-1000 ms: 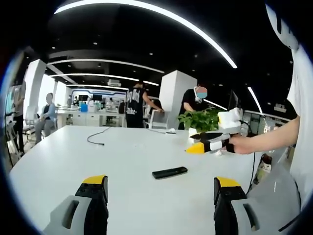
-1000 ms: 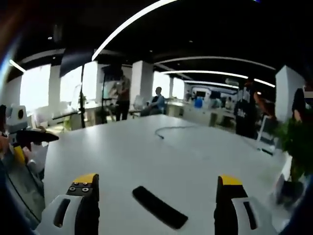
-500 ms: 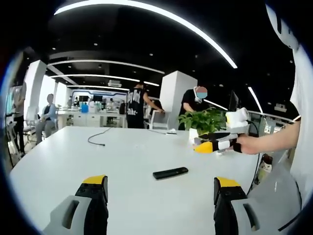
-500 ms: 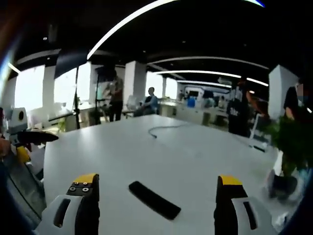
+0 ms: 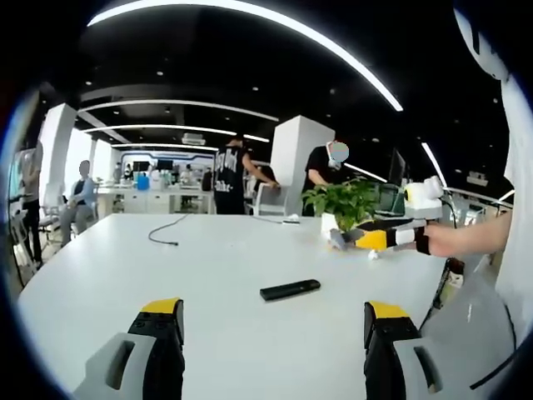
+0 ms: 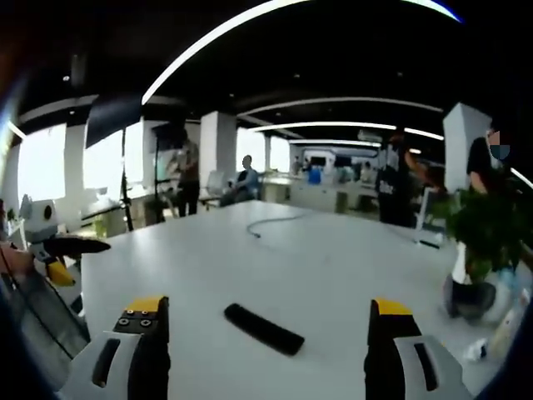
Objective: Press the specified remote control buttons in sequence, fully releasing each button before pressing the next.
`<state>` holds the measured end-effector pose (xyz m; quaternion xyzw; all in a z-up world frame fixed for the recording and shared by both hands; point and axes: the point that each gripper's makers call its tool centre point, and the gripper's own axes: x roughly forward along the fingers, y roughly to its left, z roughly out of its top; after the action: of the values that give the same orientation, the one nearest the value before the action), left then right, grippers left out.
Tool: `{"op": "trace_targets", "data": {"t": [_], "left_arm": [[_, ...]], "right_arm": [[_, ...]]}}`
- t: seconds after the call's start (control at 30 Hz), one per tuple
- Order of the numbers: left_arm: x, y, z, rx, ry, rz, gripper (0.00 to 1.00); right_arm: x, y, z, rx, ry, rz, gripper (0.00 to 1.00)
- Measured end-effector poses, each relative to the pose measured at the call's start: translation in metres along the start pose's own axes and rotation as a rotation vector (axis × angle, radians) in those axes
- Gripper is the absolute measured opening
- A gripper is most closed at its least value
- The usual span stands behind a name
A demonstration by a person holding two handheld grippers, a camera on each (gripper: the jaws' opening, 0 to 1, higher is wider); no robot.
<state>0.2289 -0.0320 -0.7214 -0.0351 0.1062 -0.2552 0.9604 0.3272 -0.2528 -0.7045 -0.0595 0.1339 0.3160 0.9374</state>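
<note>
A black remote control (image 5: 289, 290) lies flat on the white table (image 5: 208, 258), a little beyond my left gripper (image 5: 275, 321), whose jaws stand wide apart with nothing between them. From the right, my right gripper (image 5: 375, 239) comes into the left gripper view, held by a hand above the table's right edge. In the right gripper view the remote (image 6: 264, 328) lies between and just beyond the open jaws of my right gripper (image 6: 266, 321). The left gripper (image 6: 62, 250) shows at that view's far left, over the table's edge.
A potted green plant (image 5: 346, 208) stands at the table's far right side (image 6: 475, 250). A thin dark cable (image 5: 164, 233) lies on the far part of the table (image 6: 279, 221). Several people stand or sit among desks beyond the table.
The right gripper has drawn away to the right, off towards the table's edge. Its view has swung, bringing the plant in at the right. The remote has stayed in place.
</note>
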Motion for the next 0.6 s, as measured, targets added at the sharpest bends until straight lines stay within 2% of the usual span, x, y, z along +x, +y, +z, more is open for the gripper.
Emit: {"op": "trace_targets", "data": {"t": [0.6], "left_arm": [[-0.001, -0.003, -0.001, 0.022, 0.016, 0.004, 0.92]], "right_arm": [[-0.034, 0.022, 0.0, 0.011, -0.026, -0.009, 0.98]]}}
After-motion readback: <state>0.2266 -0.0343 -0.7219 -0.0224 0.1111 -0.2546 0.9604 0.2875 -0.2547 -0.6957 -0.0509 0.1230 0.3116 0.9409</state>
